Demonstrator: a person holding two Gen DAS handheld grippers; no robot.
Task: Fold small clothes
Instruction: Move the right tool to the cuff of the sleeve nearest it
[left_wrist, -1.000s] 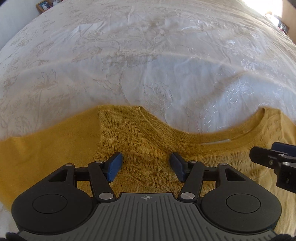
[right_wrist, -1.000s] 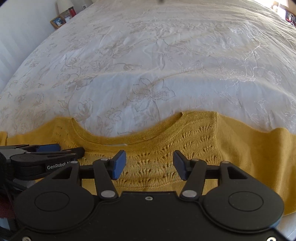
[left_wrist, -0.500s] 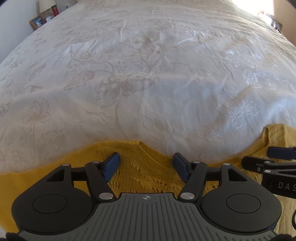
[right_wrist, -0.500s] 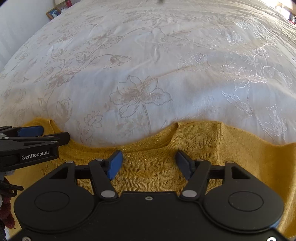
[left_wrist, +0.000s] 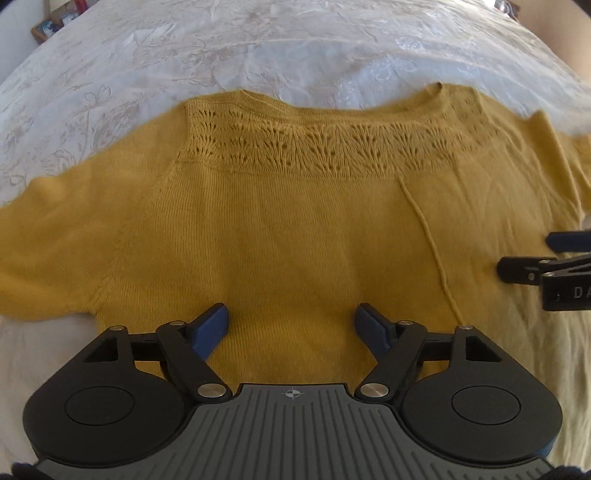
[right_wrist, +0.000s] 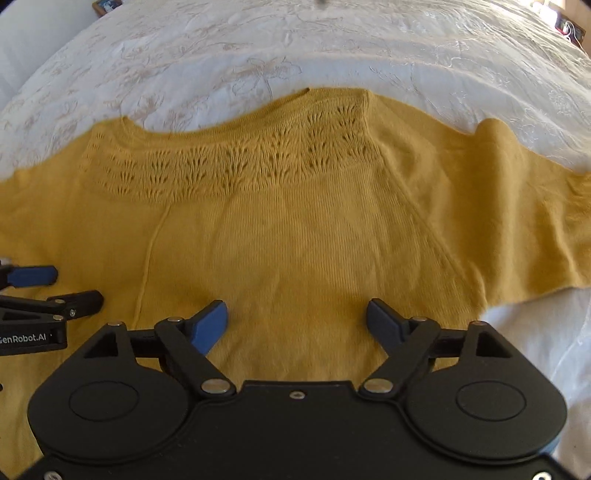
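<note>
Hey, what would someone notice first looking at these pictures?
A mustard-yellow knit sweater lies spread flat on a white embroidered bedspread, lace yoke toward the far side. Over its lower body, the left gripper and right gripper are opening, nothing between their blue fingers.

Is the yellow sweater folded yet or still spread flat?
Spread flat: the yellow sweater lies face-up on the bedspread, both sleeves out sideways, no fold visible.

Left gripper and right gripper point steeply down over the sweater, side by side, jaws opening, nothing pinched.
</note>
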